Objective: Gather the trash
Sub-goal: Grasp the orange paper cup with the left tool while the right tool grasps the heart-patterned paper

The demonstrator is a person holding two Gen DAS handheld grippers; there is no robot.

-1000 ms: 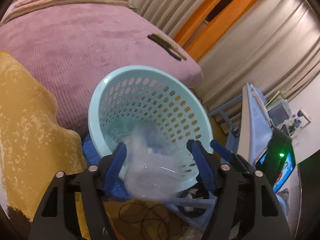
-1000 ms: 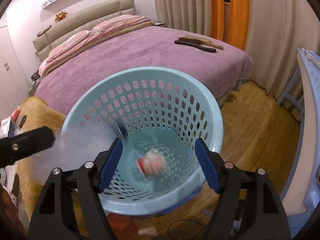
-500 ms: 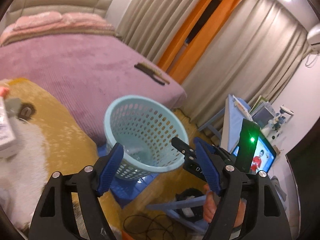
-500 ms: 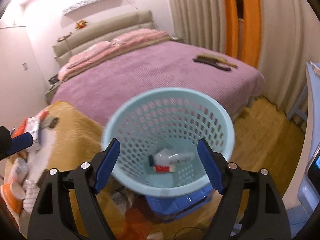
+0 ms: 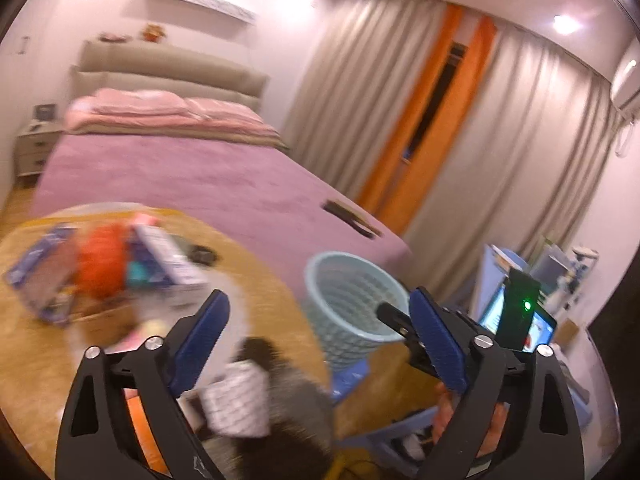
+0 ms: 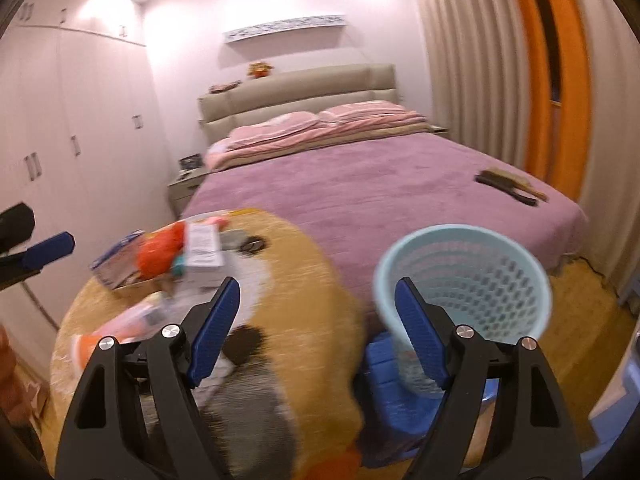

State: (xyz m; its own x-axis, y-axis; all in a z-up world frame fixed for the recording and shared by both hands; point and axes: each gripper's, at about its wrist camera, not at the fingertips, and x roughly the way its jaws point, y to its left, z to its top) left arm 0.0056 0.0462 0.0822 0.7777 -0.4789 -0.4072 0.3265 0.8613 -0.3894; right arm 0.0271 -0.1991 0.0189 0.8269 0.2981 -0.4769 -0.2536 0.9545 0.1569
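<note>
Bedroom: we see a purple-covered bed (image 6: 380, 184) filling the middle of the right wrist view, grey curtains (image 6: 460, 60) at upper right.
Table surface: a round top under a tan cloth (image 6: 304, 264) sits at lower left and centre of both views.
Basket: the pale blue perforated basket (image 6: 472, 280) stands at right of centre in the right wrist view, just beside the cloth's edge, over something blue we cannot identify.
Trash pile: blurred wrappers and boxes (image 6: 180, 252) lie at left of centre on the cloth; an orange crumpled piece (image 5: 100, 264) shows among them in the left wrist view.
Handling: we judge these light, thin and crushable, some slick film; a pinch on a raised edge or corner should serve better than a flat face.
Left gripper (image 5: 320, 344): fingers wide apart, nothing between them, aimed between pile and basket.
Right gripper (image 6: 318, 328): fingers likewise spread, holding nothing, above the cloth.
</note>
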